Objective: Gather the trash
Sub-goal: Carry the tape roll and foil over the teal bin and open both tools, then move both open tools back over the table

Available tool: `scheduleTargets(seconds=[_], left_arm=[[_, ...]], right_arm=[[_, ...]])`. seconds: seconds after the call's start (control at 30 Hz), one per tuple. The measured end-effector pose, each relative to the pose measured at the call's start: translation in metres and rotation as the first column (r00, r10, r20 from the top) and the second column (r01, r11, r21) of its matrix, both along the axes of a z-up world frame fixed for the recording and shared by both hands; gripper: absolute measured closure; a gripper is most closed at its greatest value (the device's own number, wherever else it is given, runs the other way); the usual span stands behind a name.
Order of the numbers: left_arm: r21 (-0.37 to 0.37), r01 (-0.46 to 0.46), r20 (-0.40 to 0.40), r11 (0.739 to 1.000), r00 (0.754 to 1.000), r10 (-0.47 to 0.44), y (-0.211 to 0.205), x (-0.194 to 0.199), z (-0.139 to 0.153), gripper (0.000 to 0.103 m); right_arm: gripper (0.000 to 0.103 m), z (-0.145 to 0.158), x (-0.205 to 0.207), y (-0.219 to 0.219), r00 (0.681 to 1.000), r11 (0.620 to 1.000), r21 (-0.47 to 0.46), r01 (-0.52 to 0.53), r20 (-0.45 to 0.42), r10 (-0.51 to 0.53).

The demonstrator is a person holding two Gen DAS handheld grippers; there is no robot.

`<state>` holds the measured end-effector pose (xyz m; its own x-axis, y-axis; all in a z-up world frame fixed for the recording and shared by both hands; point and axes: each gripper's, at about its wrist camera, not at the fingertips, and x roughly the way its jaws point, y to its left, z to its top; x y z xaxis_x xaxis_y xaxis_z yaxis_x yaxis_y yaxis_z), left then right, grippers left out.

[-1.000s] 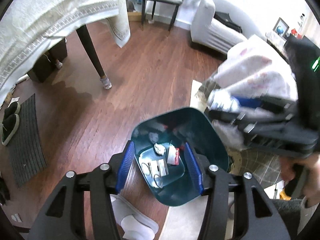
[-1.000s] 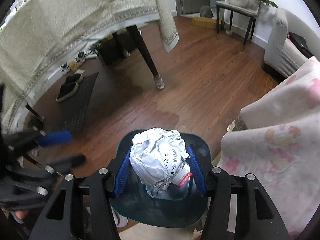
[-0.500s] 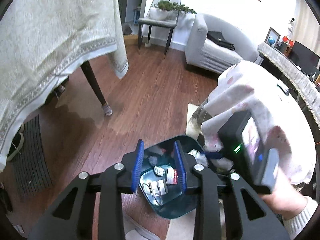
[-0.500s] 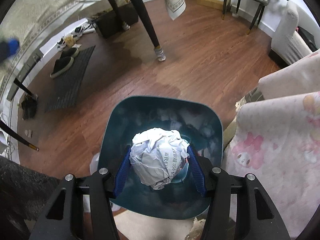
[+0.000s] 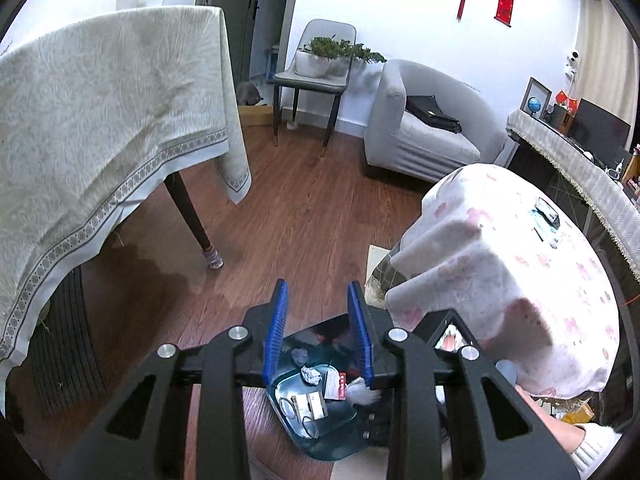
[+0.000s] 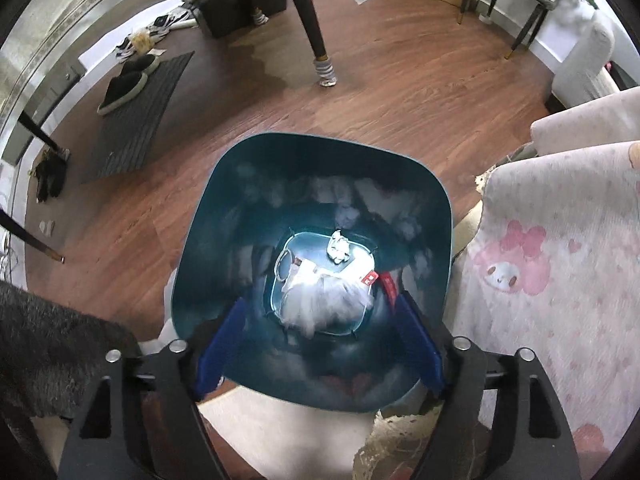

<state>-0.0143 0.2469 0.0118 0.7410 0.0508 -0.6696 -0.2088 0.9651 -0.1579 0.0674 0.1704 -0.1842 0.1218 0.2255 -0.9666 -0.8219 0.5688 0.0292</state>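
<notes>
floor room: the brown wooden floor (image 6: 400,92) lies bare in the upper half of the right wrist view; a dark bench leg (image 6: 310,20) stands at upper centre, a pink-patterned cloth (image 6: 560,280) crowds the right edge.
bin: the dark teal plastic waste bin (image 6: 200,248) fills the centre, its rim just beside the cloth.
trash: a blurred white crumpled paper ball (image 6: 326,300) sits deep inside the bin, low centre, between and beyond the blue pads (image 6: 218,350).
right hand-held gripper (image 6: 318,344): spread wide over the bin's near rim, holding nothing.
left hand-held gripper (image 5: 319,336): partly open, empty, above the bin (image 5: 340,446) at lower centre.
</notes>
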Motion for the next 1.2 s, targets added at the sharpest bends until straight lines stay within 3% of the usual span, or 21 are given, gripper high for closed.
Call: scheduleTargets(seconds=[0.27, 0.63, 0.83, 0.93, 1.2], left_arm=[[-0.002, 0.007, 0.031, 1.0, 0.999, -0.007, -0.013, 0.009, 0.012, 0.071], [0.01, 0.017, 0.054, 1.0, 0.998, -0.017, -0.039, 0.028, 0.022, 0.071], [0.025, 0.022, 0.056, 0.999, 0.998, -0.023, -0.052, 0.041, 0.022, 0.067], [0.026, 0.018, 0.065, 1.0, 0.998, -0.02, -0.057, 0.045, 0.023, 0.057], [0.029, 0.068, 0.05, 0.997, 0.996, -0.07, -0.083, 0.064, 0.012, 0.049]], right_arm=[[0.025, 0.028, -0.01, -0.014, 0.999, 0.996, 0.071, -0.048, 0.024, 0.046], [0.025, 0.115, -0.02, -0.044, 0.989, 0.964, 0.256, -0.076, 0.146, 0.039], [0.026, 0.155, -0.017, -0.074, 0.975, 0.934, 0.35, -0.071, 0.22, -0.008], [0.028, 0.175, -0.015, -0.092, 0.964, 0.921, 0.386, -0.058, 0.261, -0.049], [0.029, 0.204, 0.011, -0.144, 0.934, 0.898, 0.438, 0.036, 0.305, -0.187]])
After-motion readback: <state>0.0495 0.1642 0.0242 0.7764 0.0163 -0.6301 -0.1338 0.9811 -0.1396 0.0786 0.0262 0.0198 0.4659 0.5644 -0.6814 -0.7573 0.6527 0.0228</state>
